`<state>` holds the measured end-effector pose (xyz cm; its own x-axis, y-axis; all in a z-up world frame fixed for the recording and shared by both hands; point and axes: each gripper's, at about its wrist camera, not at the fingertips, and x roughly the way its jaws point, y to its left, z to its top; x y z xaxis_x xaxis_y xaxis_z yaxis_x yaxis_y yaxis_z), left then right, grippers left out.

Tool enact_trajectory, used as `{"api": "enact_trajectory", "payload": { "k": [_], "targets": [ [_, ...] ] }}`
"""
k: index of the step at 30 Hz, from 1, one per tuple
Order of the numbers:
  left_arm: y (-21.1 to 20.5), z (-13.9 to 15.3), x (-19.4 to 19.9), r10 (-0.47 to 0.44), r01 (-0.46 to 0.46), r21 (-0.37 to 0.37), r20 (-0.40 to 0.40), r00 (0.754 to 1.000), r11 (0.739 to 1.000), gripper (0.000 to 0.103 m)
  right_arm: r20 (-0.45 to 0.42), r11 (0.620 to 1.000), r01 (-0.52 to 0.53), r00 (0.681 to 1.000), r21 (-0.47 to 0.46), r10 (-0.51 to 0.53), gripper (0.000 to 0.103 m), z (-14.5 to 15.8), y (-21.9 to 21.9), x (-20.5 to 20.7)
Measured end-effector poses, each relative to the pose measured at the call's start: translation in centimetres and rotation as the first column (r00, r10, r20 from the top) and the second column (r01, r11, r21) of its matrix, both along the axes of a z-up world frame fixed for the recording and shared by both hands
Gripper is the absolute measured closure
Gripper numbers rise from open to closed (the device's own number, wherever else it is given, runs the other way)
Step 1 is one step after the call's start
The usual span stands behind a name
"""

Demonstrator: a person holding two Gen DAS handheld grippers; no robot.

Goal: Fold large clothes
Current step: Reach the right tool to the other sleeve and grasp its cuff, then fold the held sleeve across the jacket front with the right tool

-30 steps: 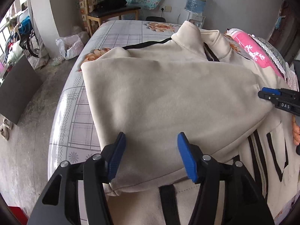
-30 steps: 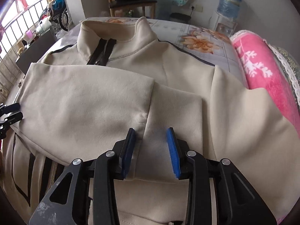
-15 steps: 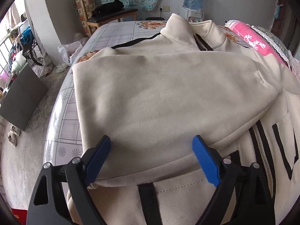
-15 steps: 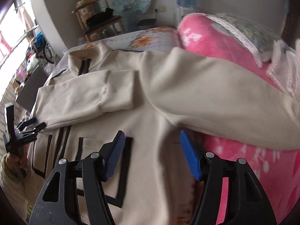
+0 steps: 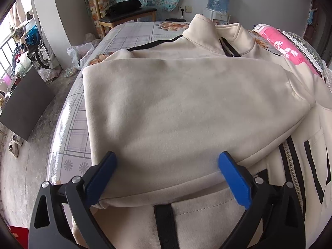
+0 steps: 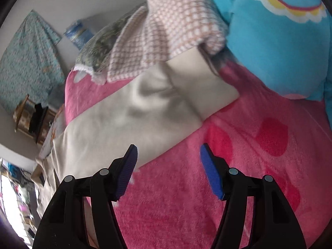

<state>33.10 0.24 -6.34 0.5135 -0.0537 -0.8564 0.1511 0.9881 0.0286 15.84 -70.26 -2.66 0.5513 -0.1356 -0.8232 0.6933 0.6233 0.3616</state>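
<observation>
Left gripper (image 5: 166,178) is gaping empty over the soft, floppy beige jacket (image 5: 186,108); right gripper (image 6: 168,166), open too, is nearing its far sleeve cuff (image 6: 203,91) — grab there.

Ahead of the right gripper (image 6: 168,161): pink blanket (image 6: 238,145) bare and passable; checked towel (image 6: 176,20) and blue pillow (image 6: 280,41) block beyond, cream sleeve (image 6: 134,114) lying ahead-left.

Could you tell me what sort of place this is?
Probably a lived-in bedroom at home: a bed with a floral sheet, a pink blanket with pillows, and a water dispenser by the wall.
</observation>
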Motion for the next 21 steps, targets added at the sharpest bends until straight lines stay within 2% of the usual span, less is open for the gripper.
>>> {"api": "enact_trajectory", "payload": {
  "k": [4,9,12,14,16,18,21],
  "targets": [
    [0.0,0.0,0.1,-0.005,0.005,0.001,-0.009,1.0,1.0,0.006,0.043,0.989,0.108,0.993,0.099,-0.112,0.043,-1.4,-3.9,-1.0],
    [0.0,0.0,0.2,-0.006,0.006,0.0,-0.01,1.0,1.0,0.006,0.091,0.972,0.186,0.976,0.142,-0.2,0.047,-2.0,-6.4,-1.6],
    [0.1,-0.1,0.2,-0.012,0.012,0.0,-0.008,1.0,1.0,0.006,0.089,0.964,0.222,0.968,0.143,-0.236,0.059,-2.3,-7.2,-1.4],
    [0.2,-0.1,0.0,-0.016,0.016,-0.001,-0.001,1.0,1.0,0.006,0.074,0.958,0.249,0.962,0.14,-0.261,0.08,-2.5,-7.4,-1.7],
    [0.3,-0.2,0.1,-0.013,0.013,0.0,-0.002,1.0,1.0,0.006,0.087,0.958,0.256,0.959,0.132,-0.269,0.09,-2.3,-7.4,-2.3],
    [0.2,-0.2,0.1,-0.016,0.016,0.0,-0.006,1.0,1.0,0.006,0.104,0.961,0.259,0.958,0.101,-0.269,0.092,-1.5,-7.1,-2.9],
    [0.2,-0.1,0.1,-0.024,0.024,-0.002,-0.007,1.0,1.0,0.006,0.123,0.974,0.227,0.967,-0.006,-0.224,0.093,1.1,-5.4,-2.6]
  ]
}}
